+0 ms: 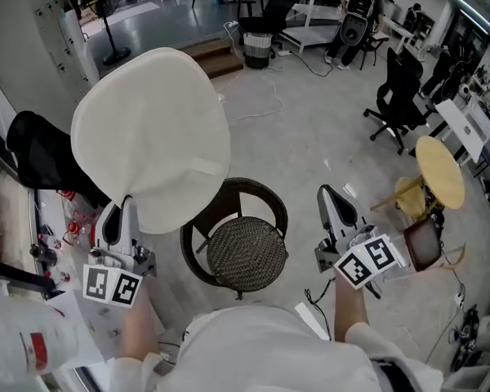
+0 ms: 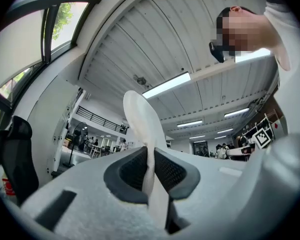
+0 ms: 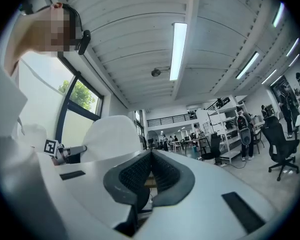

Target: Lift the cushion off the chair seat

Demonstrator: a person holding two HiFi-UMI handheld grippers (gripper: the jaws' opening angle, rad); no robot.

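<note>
Cream, rounded cushion [image 1: 151, 133] hangs pinched in the left tool [image 1: 126, 204] above the woven chair seat [image 1: 247, 253]; right tool [image 1: 328, 194] closed, empty.

The person wore a white top [image 1: 253, 354] with white sleeves [image 1: 371, 341]. The left tongs [image 1: 124, 204] and the right tongs [image 1: 327, 194] had smooth, rounded, pale grey shells and black ribbed pads [image 3: 135, 176]. Each bore a white cube [image 1: 366, 261] printed with black square markers.

matt cloth cushion [image 1: 151, 133], woven seat [image 1: 247, 253]
</note>
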